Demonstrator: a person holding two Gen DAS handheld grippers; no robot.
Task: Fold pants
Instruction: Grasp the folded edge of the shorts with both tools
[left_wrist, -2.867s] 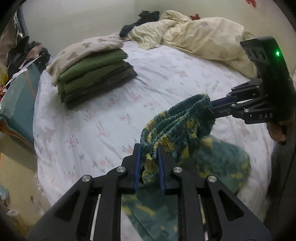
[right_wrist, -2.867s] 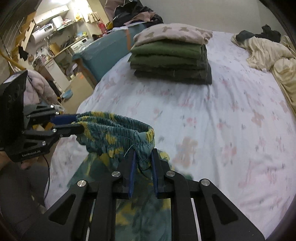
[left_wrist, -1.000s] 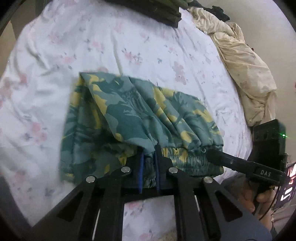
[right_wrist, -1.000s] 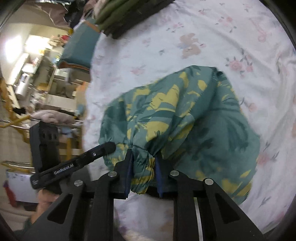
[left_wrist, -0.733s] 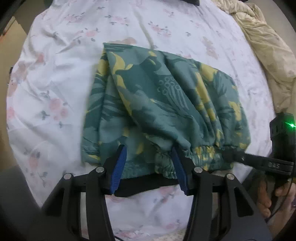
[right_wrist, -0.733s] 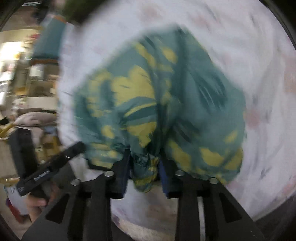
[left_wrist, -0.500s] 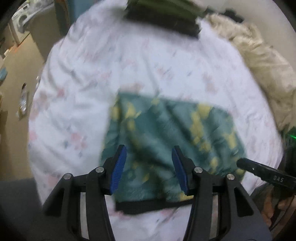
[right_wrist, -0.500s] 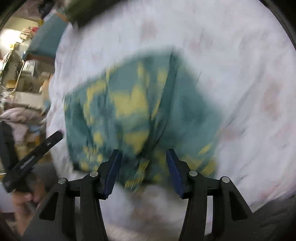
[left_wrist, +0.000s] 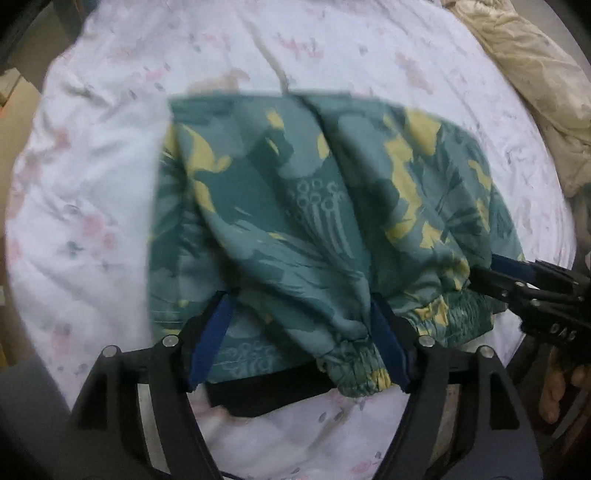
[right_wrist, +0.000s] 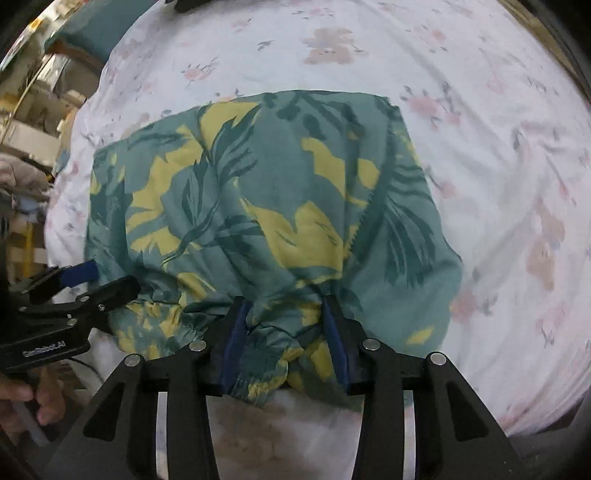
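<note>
The green and yellow leaf-print pants (left_wrist: 332, 206) lie folded on the white flowered bed sheet (left_wrist: 92, 184), waistband at the near edge. They also show in the right wrist view (right_wrist: 258, 206). My left gripper (left_wrist: 299, 332) is open, its blue pads on either side of the waistband's left part without gripping it. My right gripper (right_wrist: 286, 332) is open around the waistband's right part. Each gripper shows in the other's view, the right one (left_wrist: 517, 277) and the left one (right_wrist: 88, 284).
A crumpled cream blanket (left_wrist: 535, 85) lies at the bed's far right. A teal object (right_wrist: 96, 33) stands beyond the bed's left side, with a cluttered room behind. The bed's near edge runs just under both grippers.
Both grippers laid the pants on the bed and opened, letting go of the waistband. The pants now rest flat on the sheet.
</note>
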